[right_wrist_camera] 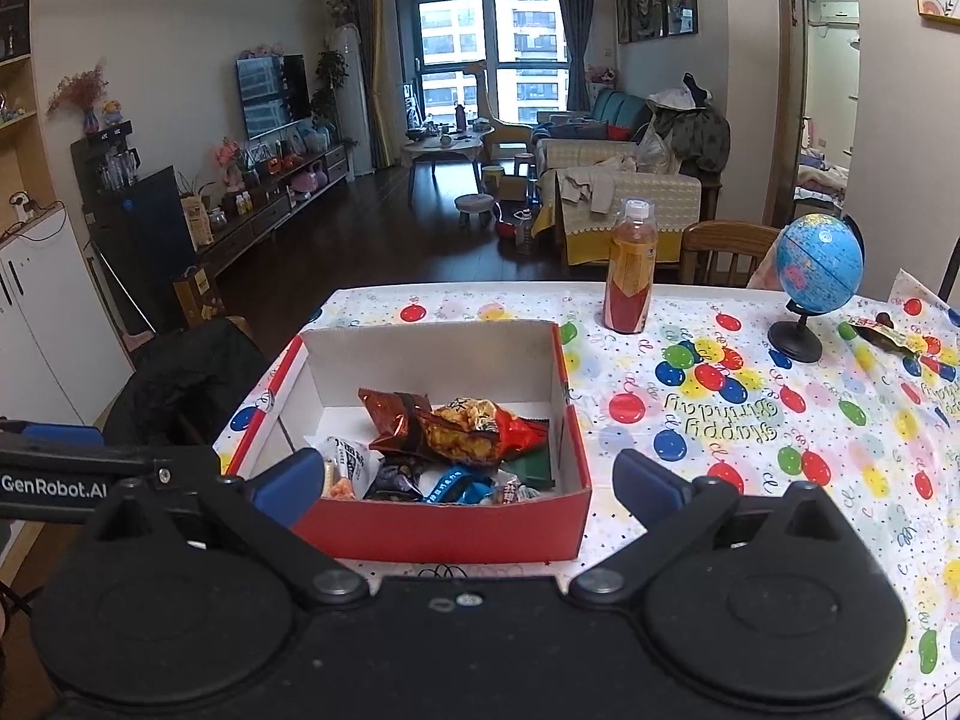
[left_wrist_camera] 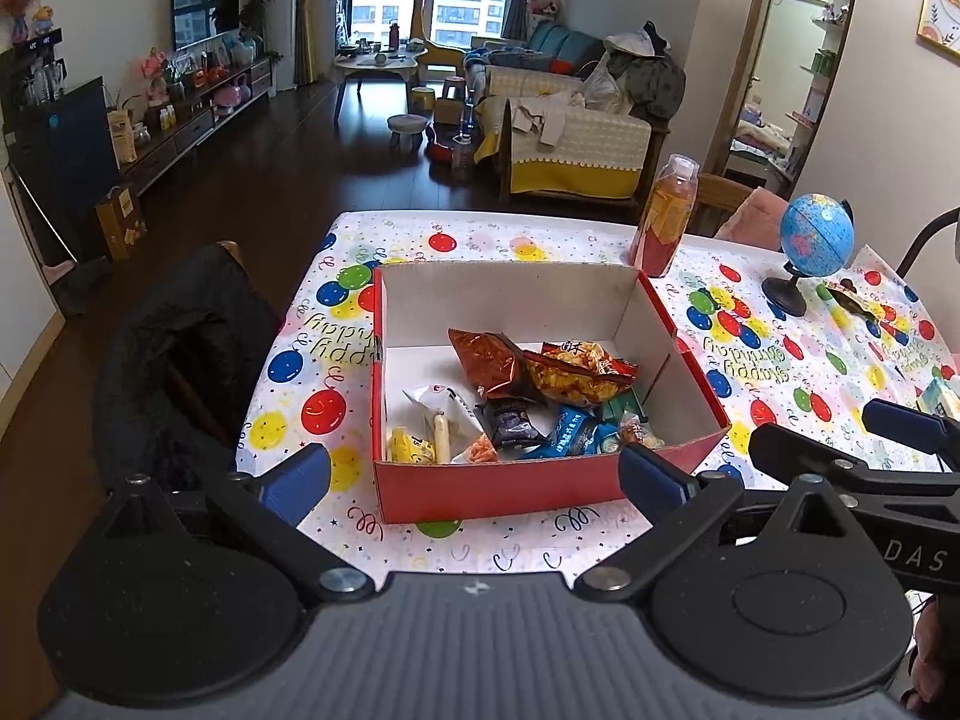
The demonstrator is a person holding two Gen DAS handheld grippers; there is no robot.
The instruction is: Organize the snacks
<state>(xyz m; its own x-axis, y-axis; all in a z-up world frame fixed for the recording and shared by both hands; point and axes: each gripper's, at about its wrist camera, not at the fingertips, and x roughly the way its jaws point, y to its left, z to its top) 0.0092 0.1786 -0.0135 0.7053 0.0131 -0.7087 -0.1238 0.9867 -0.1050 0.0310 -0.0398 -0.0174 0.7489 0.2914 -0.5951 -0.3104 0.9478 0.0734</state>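
balloon tablecloth (left_wrist_camera: pixel 540 234) bears the snack box (left_wrist_camera: pixel 498 492); both grippers (left_wrist_camera: pixel 474 474) (right_wrist_camera: pixel 468 477) gape wide, empty.

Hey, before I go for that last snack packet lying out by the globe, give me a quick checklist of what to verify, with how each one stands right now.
1. Right gripper open and empty: ok, jaws spread wide with nothing between them.
2. Left gripper open and empty: ok, same.
3. Loose snack packet in view and uncovered: ok, it lies flat on the tablecloth to the right of the globe's base.
4. Path to it free: not ok, the globe stands close beside it and the bottle stands upright further left.
5. Room in the red box: ok, packets cover only the floor.
6. Other stray snacks: cannot tell, a pale item sits at the left view's edge.
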